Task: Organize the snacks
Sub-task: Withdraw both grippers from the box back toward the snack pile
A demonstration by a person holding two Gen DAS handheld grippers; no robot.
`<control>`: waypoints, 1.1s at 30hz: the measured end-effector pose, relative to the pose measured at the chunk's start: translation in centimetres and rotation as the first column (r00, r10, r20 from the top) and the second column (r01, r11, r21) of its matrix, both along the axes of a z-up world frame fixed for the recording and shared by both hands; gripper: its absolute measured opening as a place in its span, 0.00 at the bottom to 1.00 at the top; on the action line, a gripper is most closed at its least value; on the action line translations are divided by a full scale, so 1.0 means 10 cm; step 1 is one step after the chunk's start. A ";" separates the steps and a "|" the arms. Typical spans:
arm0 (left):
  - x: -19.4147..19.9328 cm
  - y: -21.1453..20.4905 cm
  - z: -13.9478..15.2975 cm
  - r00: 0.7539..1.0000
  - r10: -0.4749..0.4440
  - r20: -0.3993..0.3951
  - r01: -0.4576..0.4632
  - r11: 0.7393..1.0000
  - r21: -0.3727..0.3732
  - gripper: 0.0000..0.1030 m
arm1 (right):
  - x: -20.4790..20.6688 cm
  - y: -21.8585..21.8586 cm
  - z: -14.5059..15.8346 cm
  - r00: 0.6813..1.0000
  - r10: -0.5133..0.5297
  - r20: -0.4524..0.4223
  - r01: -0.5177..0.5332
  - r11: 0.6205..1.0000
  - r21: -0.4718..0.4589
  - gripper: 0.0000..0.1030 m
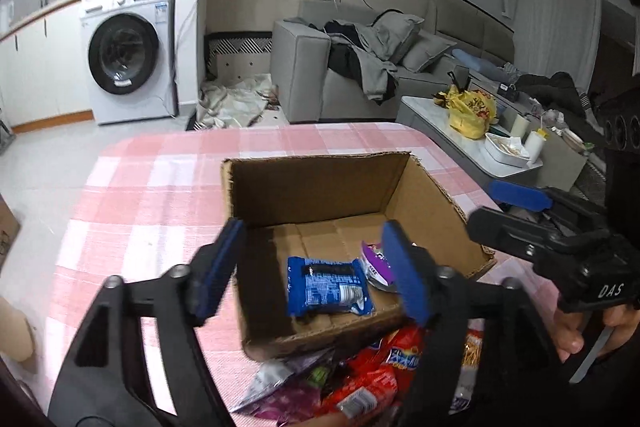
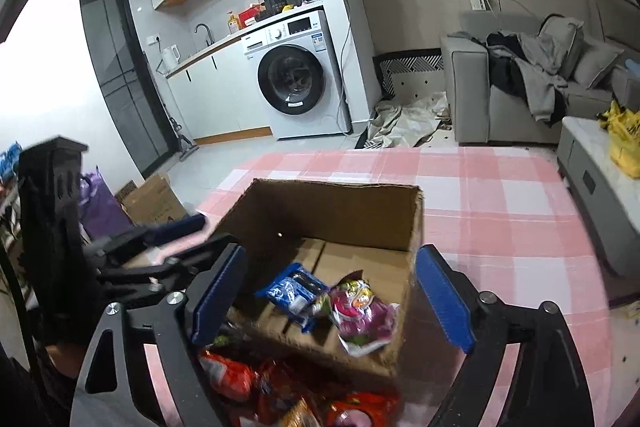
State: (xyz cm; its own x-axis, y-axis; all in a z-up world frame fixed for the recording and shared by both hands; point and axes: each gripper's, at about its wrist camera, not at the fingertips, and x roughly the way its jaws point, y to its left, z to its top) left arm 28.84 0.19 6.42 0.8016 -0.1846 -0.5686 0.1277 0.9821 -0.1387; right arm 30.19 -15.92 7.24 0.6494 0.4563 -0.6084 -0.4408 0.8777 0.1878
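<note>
Early stage: cardboard box (image 1: 320,211) holds a blue packet (image 1: 326,285) and purple packet (image 2: 360,311); snack pile (image 1: 360,383) beside it remains (both grippers' jaws released, empty).

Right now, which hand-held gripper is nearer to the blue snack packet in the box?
Left, probably. The left hand-held gripper hangs open right over the blue snack packet; the right hand-held gripper is open over the purple packet beside it.

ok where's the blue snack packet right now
The blue snack packet lies flat on the floor of the cardboard box, beside the purple packet on its right, in both wrist views.
</note>
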 end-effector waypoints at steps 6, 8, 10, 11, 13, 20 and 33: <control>-0.41 0.09 0.07 0.998 0.037 0.041 -0.039 0.999 0.033 0.93 | -0.27 -0.18 0.03 1.000 -0.016 0.014 0.016 1.000 0.018 1.00; -0.55 0.12 0.07 0.996 0.064 0.058 -0.067 0.997 0.048 0.99 | -0.36 -0.24 0.02 0.999 -0.038 0.024 0.038 0.999 0.018 1.00; -0.70 0.17 0.05 0.994 0.079 0.070 -0.083 0.995 0.052 0.99 | -0.41 -0.29 0.01 0.998 -0.051 0.023 0.050 0.998 0.029 1.00; -0.77 0.20 0.04 0.993 0.091 0.070 -0.094 0.994 0.052 0.99 | -0.44 -0.32 -0.01 0.998 -0.053 0.018 0.052 0.998 0.035 1.00; -0.90 0.25 0.01 0.992 0.103 0.071 -0.107 0.993 0.049 0.99 | -0.49 -0.36 -0.02 0.998 -0.059 0.013 0.058 0.997 0.043 1.00; -1.33 0.35 -0.14 0.990 0.124 0.064 -0.127 0.991 0.047 0.99 | -0.69 -0.37 -0.12 0.999 -0.052 -0.013 0.052 0.998 0.029 1.00; -1.73 0.39 -0.41 0.989 0.148 0.014 -0.149 0.988 0.049 0.99 | -0.97 -0.38 -0.45 0.994 -0.045 -0.096 0.046 0.999 0.009 1.00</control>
